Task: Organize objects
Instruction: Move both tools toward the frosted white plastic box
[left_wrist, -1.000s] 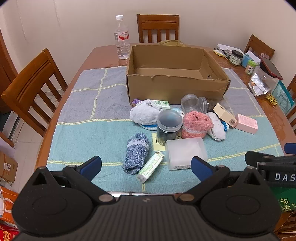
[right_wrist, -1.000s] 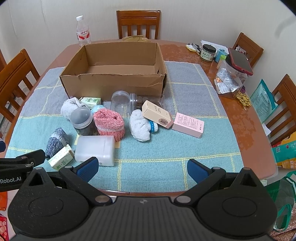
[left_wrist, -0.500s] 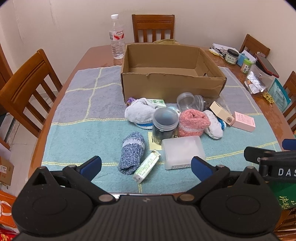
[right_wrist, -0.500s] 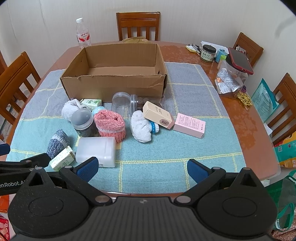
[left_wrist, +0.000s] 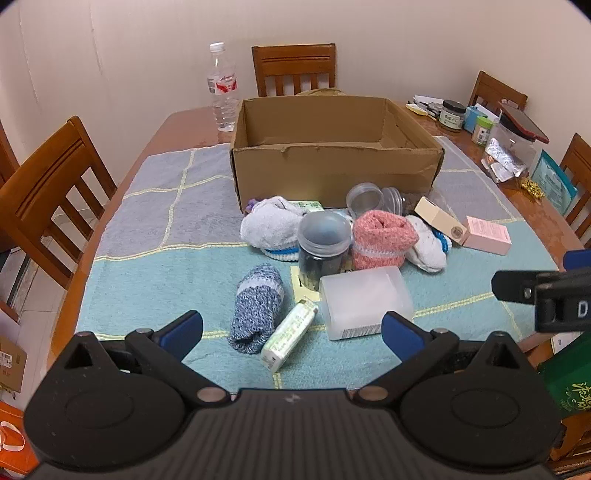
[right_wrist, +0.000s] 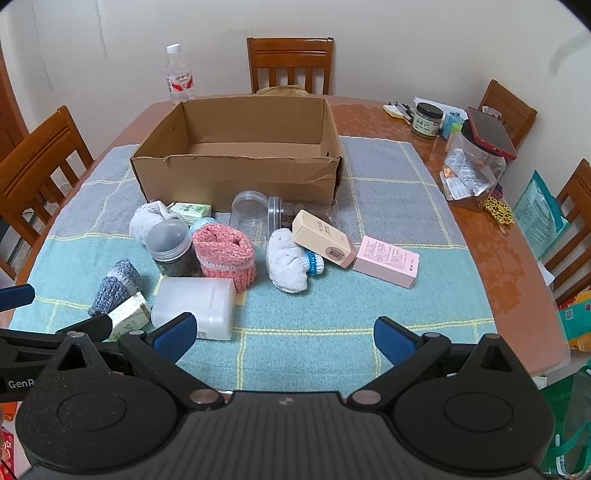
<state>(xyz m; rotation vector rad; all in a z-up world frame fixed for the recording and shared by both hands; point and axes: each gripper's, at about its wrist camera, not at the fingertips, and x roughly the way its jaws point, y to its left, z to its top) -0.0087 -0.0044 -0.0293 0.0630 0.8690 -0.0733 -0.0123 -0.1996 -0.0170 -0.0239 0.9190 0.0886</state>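
An open cardboard box (left_wrist: 332, 162) (right_wrist: 240, 173) stands mid-table on a blue-green cloth (left_wrist: 155, 273). In front of it lie a blue sock roll (left_wrist: 256, 306), a green-white carton (left_wrist: 290, 339), a frosted plastic container (left_wrist: 365, 301) (right_wrist: 195, 304), a dark lidded jar (left_wrist: 323, 247), a pink sock roll (left_wrist: 380, 240) (right_wrist: 225, 254), white socks (right_wrist: 286, 264), a beige box (right_wrist: 323, 238) and a pink box (right_wrist: 386, 260). My left gripper (left_wrist: 291, 330) is open and empty near the table's front edge. My right gripper (right_wrist: 282, 334) is open and empty, to its right.
A water bottle (left_wrist: 221, 92) stands behind the box. Jars, a red phone (right_wrist: 489, 131) on a clear tub and papers crowd the table's right side. Wooden chairs (left_wrist: 40, 188) surround the table. Clear empty jars (right_wrist: 249, 206) lie against the box front.
Both grippers have drifted slightly forward and to the left over the table's front edge. Jaws stay open. No object has moved.
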